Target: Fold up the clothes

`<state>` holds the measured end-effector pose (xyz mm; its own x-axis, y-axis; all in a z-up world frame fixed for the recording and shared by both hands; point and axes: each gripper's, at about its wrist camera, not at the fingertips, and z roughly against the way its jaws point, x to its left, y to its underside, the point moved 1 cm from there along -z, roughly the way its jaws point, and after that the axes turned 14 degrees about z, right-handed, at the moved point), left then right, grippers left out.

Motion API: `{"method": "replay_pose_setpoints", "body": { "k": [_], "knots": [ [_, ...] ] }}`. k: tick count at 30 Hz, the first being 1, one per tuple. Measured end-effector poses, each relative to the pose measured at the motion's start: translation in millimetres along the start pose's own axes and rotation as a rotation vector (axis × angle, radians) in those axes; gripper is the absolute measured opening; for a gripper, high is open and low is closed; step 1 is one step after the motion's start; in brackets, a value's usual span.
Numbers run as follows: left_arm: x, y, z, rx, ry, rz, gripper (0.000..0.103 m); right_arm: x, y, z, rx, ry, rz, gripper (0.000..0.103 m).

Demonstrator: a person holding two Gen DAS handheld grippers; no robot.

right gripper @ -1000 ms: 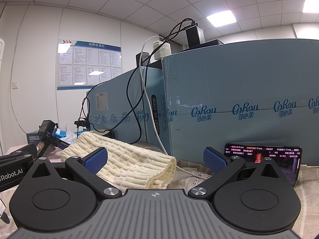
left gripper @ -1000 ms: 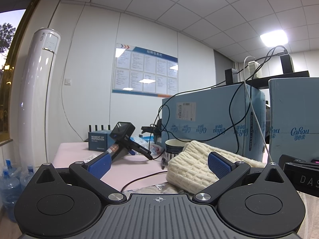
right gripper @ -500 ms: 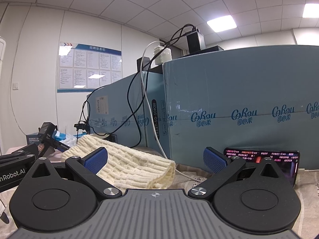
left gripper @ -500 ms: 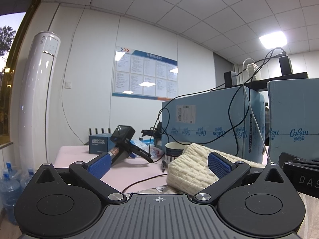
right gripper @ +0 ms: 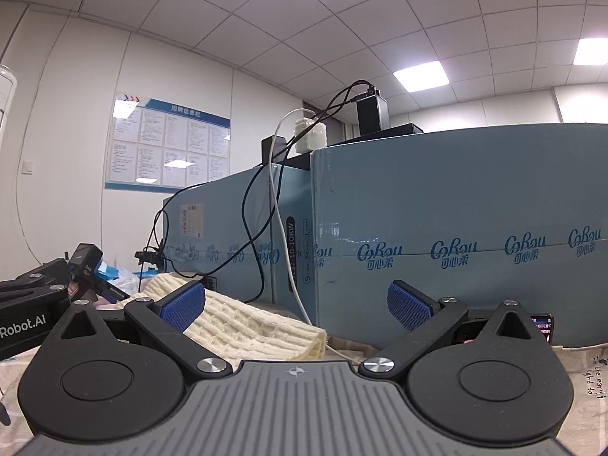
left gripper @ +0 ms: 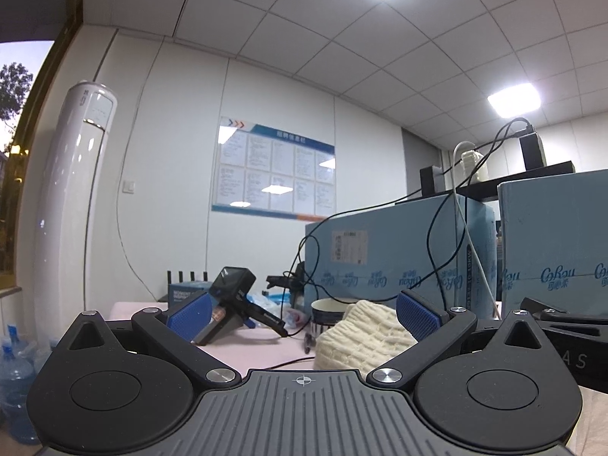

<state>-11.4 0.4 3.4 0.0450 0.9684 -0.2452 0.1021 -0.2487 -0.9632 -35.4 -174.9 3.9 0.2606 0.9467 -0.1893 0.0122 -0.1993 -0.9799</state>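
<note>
A cream knitted garment (left gripper: 361,336) lies folded on the table, ahead and slightly right of my left gripper (left gripper: 303,315). That gripper is open, its blue pads wide apart with nothing between them. In the right wrist view the same knit (right gripper: 250,332) stretches ahead to the left, partly behind the left pad. My right gripper (right gripper: 296,306) is open too and holds nothing. Both views point nearly level, so the table just under the fingers is hidden.
Tall blue cardboard boxes (right gripper: 456,250) with cables (right gripper: 266,228) draped over them wall off the back. A phone (right gripper: 541,326) leans against a box at right. A handheld camera (left gripper: 231,304), a paper cup (left gripper: 326,315) and a white air conditioner (left gripper: 72,209) stand left.
Both grippers have tipped upward: the knit, boxes and phone sit lower in each view and more ceiling shows. Neither gripper has changed its opening.
</note>
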Motion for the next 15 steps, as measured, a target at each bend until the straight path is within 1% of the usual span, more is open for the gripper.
{"method": "replay_pose_setpoints", "body": {
  "k": [8,15],
  "knots": [
    [3.1,0.2,-1.1,0.022,0.032,0.023,0.103,-2.4,0.3,5.4,-0.021,0.006,-0.017,0.103],
    [3.7,1.1,-5.9,0.045,0.019,0.028,0.103,-1.0,-0.1,13.6,-0.061,0.031,-0.007,0.103]
  ]
}}
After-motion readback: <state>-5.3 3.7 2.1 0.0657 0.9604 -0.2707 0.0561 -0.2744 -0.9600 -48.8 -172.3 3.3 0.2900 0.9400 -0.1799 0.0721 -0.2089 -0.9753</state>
